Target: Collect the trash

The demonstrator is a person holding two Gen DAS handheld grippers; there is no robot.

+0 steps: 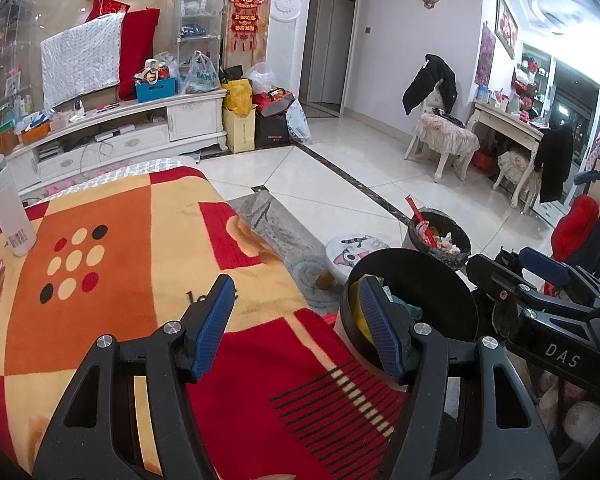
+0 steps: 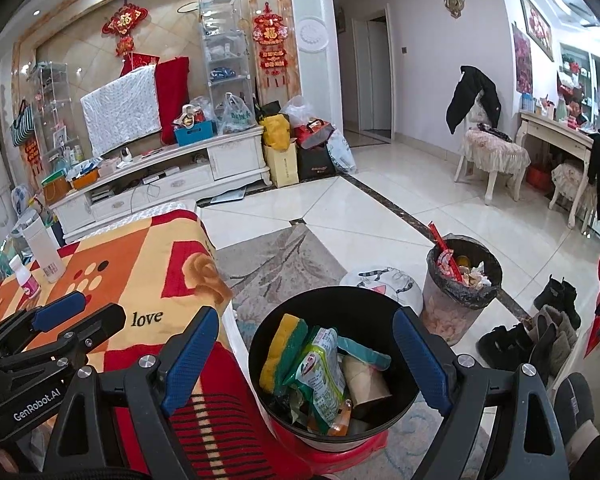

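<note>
Blue-padded right gripper [image 2: 306, 364] above bin [image 2: 260, 344]

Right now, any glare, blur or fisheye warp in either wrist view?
Left wrist view: sharp, black corner vignette, walls bow; ceiling light glares on the floor tiles; bin rim partly hidden by a blue pad. Right wrist view: also sharp, the same bowing; bin contents clearly lit; glare on the tiles.

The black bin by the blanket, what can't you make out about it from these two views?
- Black bin, right wrist view: its bottom is buried under the sponge and green wrapper.
- Left wrist view: a left gripper finger covers most of its contents.
- Its base: cut off by the rim; only the red stool edge shows.
</note>
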